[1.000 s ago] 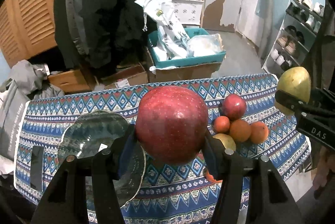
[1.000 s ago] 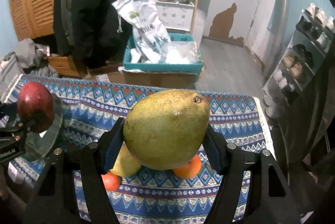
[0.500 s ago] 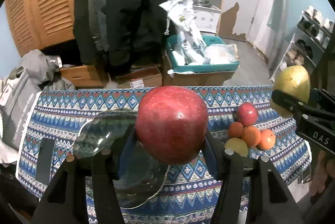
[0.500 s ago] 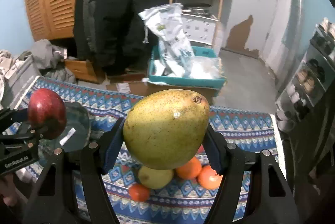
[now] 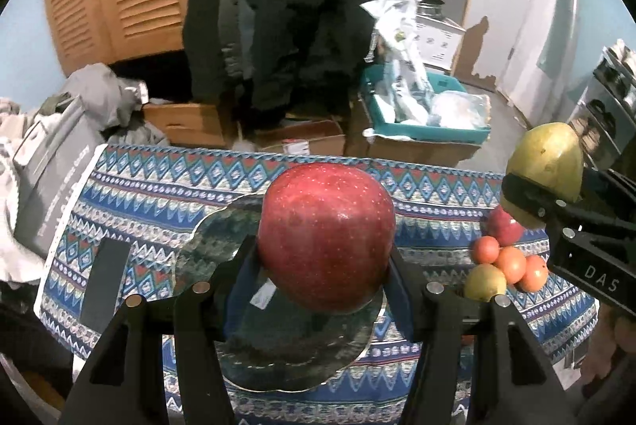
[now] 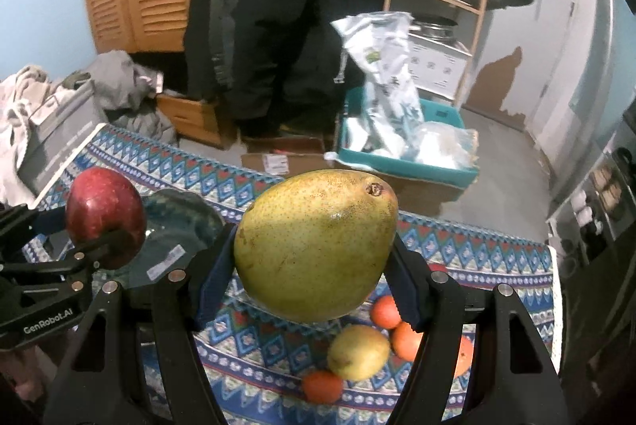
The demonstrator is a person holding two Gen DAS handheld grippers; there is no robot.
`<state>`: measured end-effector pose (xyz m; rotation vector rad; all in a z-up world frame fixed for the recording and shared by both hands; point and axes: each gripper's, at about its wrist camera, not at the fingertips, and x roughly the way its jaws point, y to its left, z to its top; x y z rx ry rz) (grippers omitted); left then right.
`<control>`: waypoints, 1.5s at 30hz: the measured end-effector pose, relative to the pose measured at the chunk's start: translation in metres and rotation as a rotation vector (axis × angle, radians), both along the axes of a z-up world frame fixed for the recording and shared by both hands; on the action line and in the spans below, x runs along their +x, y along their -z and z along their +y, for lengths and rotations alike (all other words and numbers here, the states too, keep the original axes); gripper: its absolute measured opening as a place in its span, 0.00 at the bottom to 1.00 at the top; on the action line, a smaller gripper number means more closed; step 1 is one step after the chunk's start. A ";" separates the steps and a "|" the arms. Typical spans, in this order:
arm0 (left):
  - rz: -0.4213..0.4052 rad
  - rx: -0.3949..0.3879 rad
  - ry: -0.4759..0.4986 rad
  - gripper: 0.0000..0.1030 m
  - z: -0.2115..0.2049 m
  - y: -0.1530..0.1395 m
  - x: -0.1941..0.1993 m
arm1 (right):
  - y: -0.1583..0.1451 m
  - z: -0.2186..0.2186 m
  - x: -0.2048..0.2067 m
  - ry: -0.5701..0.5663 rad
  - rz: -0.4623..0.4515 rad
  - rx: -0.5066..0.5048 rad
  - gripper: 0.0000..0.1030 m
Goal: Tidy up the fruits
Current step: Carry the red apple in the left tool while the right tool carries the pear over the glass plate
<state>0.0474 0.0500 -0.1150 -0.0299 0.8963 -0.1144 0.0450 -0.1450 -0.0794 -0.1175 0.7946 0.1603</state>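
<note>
My left gripper (image 5: 324, 278) is clamping a red apple (image 5: 326, 238) between both pads, and the apple is blocking most of the gap and part of the glass plate (image 5: 278, 341) below it. I am holding it level above the plate, near the table's front edge. My right gripper (image 6: 314, 282) is gripping a green pear (image 6: 316, 246), its long axis lying crosswise between the fingers, blossom end pointing up and right. The pear is hiding some of the fruit pile (image 6: 369, 349) under it; I am making out a second pear (image 6: 357, 351) and several oranges (image 6: 322, 385) there, one cut off by my right finger. From the left camera, a small apple (image 5: 503, 228) is sitting at the back of that pile, toward the right edge of the patterned tablecloth (image 5: 159, 194). A dark flat strip (image 5: 103, 278) is lying near the left edge; I cannot tell what it is.
</note>
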 end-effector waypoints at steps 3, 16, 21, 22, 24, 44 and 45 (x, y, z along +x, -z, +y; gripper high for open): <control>0.010 -0.005 -0.032 0.59 0.016 0.005 0.000 | 0.003 0.015 0.005 -0.024 0.007 -0.003 0.68; 0.112 0.004 -0.141 0.59 0.073 0.054 0.013 | 0.043 0.079 0.037 -0.147 0.110 0.014 0.68; 0.182 0.019 -0.173 0.59 0.086 0.086 0.018 | 0.070 0.099 0.051 -0.184 0.180 0.018 0.68; 0.197 0.010 -0.179 0.59 0.088 0.091 0.018 | 0.074 0.103 0.053 -0.190 0.191 0.012 0.68; 0.221 -0.001 -0.185 0.59 0.093 0.100 0.019 | 0.083 0.109 0.056 -0.202 0.213 0.009 0.68; 0.371 0.023 -0.191 0.59 0.094 0.147 0.025 | 0.146 0.131 0.064 -0.281 0.387 -0.042 0.69; 0.376 0.030 -0.190 0.59 0.093 0.148 0.025 | 0.147 0.131 0.064 -0.282 0.389 -0.043 0.69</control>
